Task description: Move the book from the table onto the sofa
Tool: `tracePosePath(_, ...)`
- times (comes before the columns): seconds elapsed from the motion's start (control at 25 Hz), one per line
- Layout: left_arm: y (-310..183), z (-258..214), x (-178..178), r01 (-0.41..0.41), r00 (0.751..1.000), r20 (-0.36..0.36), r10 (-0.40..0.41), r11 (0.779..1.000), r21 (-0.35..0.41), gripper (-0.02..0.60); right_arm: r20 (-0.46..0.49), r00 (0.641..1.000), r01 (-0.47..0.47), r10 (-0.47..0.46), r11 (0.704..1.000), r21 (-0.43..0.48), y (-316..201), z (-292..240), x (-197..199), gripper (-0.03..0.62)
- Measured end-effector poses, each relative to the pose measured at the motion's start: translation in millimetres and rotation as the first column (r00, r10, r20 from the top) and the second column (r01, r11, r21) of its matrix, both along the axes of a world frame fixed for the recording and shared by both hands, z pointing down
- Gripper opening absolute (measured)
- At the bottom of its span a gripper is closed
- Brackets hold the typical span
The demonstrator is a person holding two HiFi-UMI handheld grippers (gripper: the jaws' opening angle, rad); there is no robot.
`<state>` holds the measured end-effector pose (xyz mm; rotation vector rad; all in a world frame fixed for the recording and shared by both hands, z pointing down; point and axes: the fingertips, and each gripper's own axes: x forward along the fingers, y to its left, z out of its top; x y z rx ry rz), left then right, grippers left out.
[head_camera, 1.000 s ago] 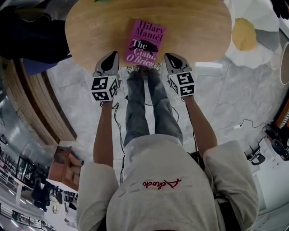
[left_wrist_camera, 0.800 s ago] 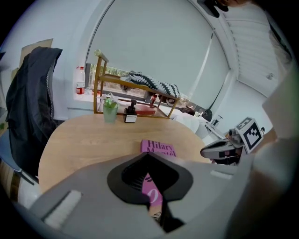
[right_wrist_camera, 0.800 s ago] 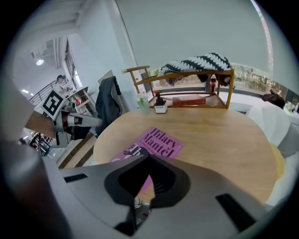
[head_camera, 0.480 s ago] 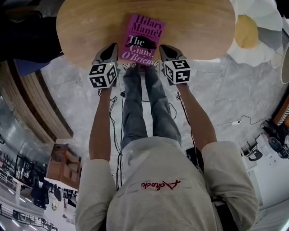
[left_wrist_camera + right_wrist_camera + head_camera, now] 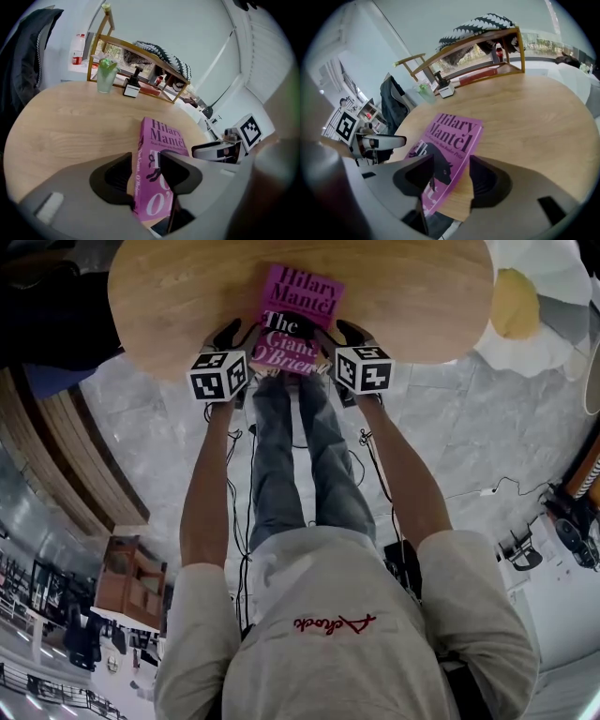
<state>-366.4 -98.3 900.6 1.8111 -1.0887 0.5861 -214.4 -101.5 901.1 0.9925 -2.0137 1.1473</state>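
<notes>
- Pale round wooden worktop (image 5: 412, 296) fills the scene under both tools, and the work is at its near edge.
- Left gripper (image 5: 144, 159): its fingers (image 5: 112, 178) have just been opening and stand apart. They straddle the spine edge of the book (image 5: 300, 306) close to its near corner, one outside the spine and one above the cover, and no pad looks to be pressing.
- Right gripper (image 5: 452, 161): its fingers (image 5: 487, 183) have also just been opening. They stand apart over the page edge near the other near corner, again with no visible squeeze.
- The pink paperback lies flat, cover up, at the worktop's near edge, and its near end seems to reach just past that edge.
- Handling, as a judgement: it is light and fairly thin, with a glossy cover that may slide, and it would sag if pinched at one corner. A grip on both long edges should keep it level.
- A green cup (image 5: 106, 75) and a wooden rack (image 5: 140, 51) stand at the far edge, well apart from the book.
- No sofa can be picked out.
</notes>
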Motion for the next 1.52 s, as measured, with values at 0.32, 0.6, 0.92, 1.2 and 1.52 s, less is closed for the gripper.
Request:
tracePosePath(0.32,11,24,22,-0.058,0.997,-0.048,0.055,0.996,-0.069,0.267,0.024,0.999,-0.032,0.033,0.998,-0.059,7,19,-9,0.245)
tracePosePath(0.6,23,36,33,-0.074,0.996,-0.058,0.069,0.992,-0.098,0.278,0.035,0.998,-0.044,0.047,0.995,-0.095,16,33,-18,0.245)
tracePosePath(0.92,20,38,29,-0.039,0.999,-0.035,0.035,0.995,-0.091,0.276,0.024,0.997,-0.064,0.067,0.993,-0.099,15,31,-21,0.244)
tracePosePath(1.2,22,28,33,-0.007,0.999,-0.032,0.005,0.998,-0.057,0.272,0.004,0.998,-0.059,0.059,0.997,-0.042,10,16,-18,0.235)
tracePosePath(1.52,7,-27,24,0.003,1.0,-0.008,-0.003,0.998,0.06,0.272,0.026,0.999,-0.046,0.045,0.996,0.074,-6,-39,-26,0.235)
